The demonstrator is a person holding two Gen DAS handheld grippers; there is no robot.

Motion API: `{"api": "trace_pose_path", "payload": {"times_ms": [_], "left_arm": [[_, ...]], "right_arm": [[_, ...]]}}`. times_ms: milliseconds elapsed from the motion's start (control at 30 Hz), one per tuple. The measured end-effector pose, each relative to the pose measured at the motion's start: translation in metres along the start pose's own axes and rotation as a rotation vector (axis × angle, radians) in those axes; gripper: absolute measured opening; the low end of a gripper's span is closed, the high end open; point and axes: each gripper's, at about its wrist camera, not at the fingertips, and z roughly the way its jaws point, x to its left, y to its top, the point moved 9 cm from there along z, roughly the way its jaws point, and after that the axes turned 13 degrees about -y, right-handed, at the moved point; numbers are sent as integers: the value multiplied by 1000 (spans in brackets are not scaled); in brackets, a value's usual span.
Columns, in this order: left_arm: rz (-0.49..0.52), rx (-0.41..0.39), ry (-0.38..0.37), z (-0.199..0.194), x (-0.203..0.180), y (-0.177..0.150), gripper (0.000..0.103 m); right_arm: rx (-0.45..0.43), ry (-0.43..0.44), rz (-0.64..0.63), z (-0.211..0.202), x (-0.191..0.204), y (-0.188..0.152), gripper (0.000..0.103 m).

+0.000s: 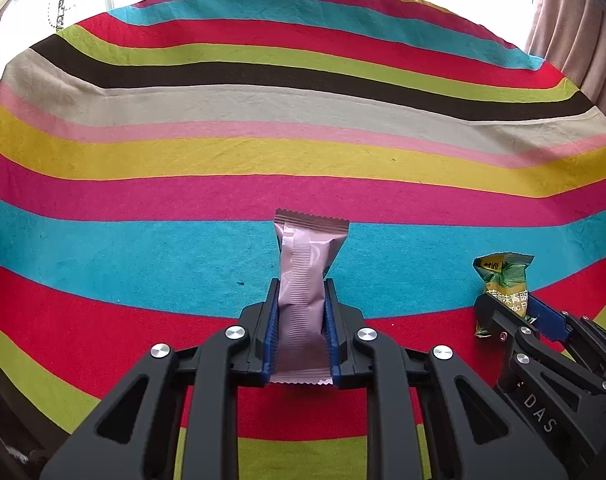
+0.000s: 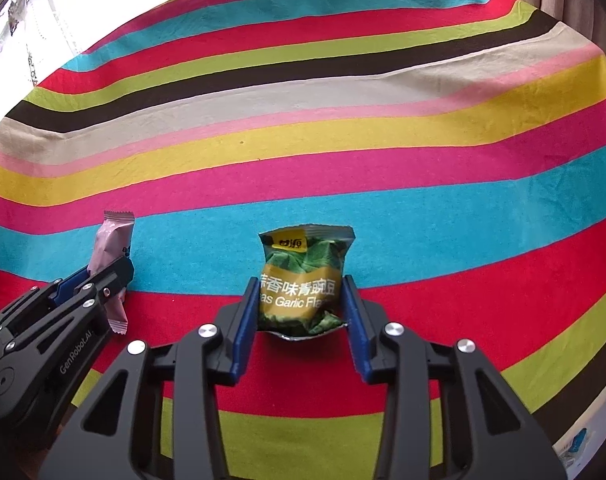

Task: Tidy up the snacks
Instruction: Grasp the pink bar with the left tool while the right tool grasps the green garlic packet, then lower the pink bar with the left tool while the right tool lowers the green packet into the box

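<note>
A pale pink snack bar packet stands lengthwise between the blue pads of my left gripper, which is shut on it, and its crimped far end sticks out past the fingertips. To the right, a green and yellow garlic pea packet sits between the fingers of my right gripper, with both pads against its sides. Each gripper also shows in the other's view: the left gripper holds the pink packet, and the right gripper holds the green packet. Both packets are low over the striped cloth.
The brightly striped cloth covers the whole surface and slopes off at its far edge. A beige curtain hangs at the back right, with a bright window behind. Something white and blue lies at the lower right beyond the cloth.
</note>
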Motion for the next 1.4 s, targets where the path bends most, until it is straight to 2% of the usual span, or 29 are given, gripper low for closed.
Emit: {"api": "trace_pose_path", "payload": {"times_ms": [433,767,1300,1400], "left_arm": [[-2,-9,-12,-29,-18,-17,18],[39,-2,-47,-49,-50,-31,18],[115,41,-166,-78,-124,-70,18],[112,72,-216,-80,-143,-82,18]], "right_arm": [[-11,34,32,-25,-22,-10,40],[-10,55,66,-53,-52,-28,40],[-13,50,118,-92,-125,-73,40],[-18,40,123,-99,-143,-80,40]]}}
